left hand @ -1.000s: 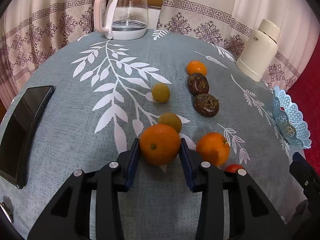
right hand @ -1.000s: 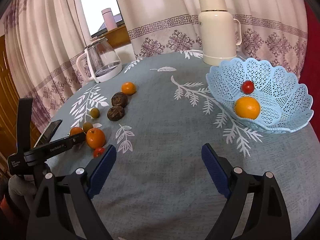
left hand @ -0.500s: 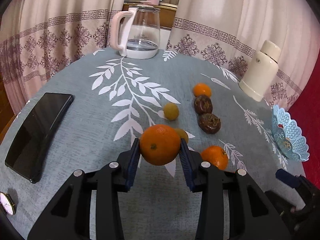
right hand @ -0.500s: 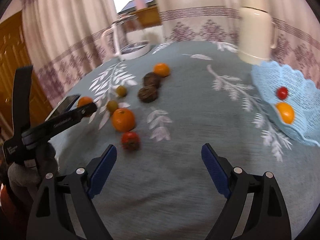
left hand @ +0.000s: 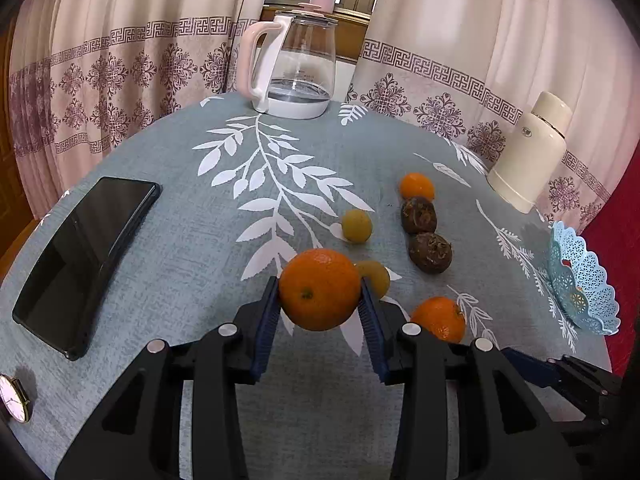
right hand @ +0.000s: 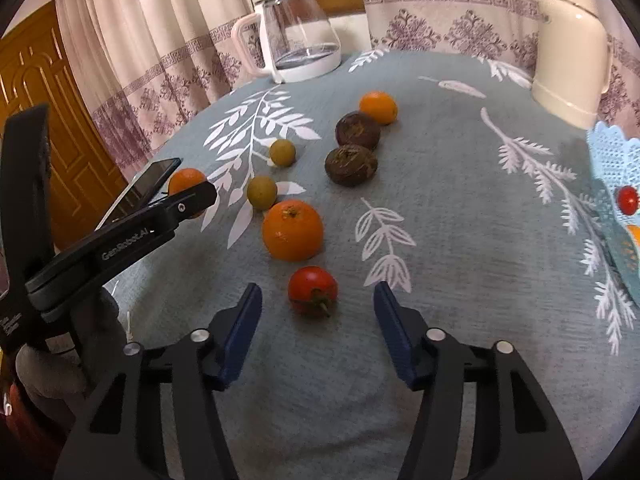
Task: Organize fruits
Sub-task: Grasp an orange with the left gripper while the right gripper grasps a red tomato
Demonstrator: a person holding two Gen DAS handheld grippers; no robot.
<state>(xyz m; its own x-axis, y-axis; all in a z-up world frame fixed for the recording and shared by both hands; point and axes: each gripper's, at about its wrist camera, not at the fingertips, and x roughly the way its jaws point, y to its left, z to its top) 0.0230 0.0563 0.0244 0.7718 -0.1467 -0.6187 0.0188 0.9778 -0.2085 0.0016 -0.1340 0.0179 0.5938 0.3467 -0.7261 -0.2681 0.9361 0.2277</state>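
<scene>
The left tongs (left hand: 320,312) pinch a firm orange (left hand: 319,289) at its widest, clear of the counter (left hand: 200,248). The right tongs (right hand: 318,312), jaws just closing but still spread, flank a small tomato (right hand: 313,290) lying on the counter untouched. It looks light, smooth and easily bruised, so I would take it gently across its middle, clear of the stem.

Tomato (right hand: 313,290) before orange (right hand: 292,229); kettle (right hand: 297,38) behind; basket (right hand: 616,184) far right.

Grey-blue tablecloth (left hand: 200,280) with white leaf sprigs — orange (left hand: 319,289) bright, tomato (right hand: 313,290) red, basket (left hand: 580,292) pale blue.
</scene>
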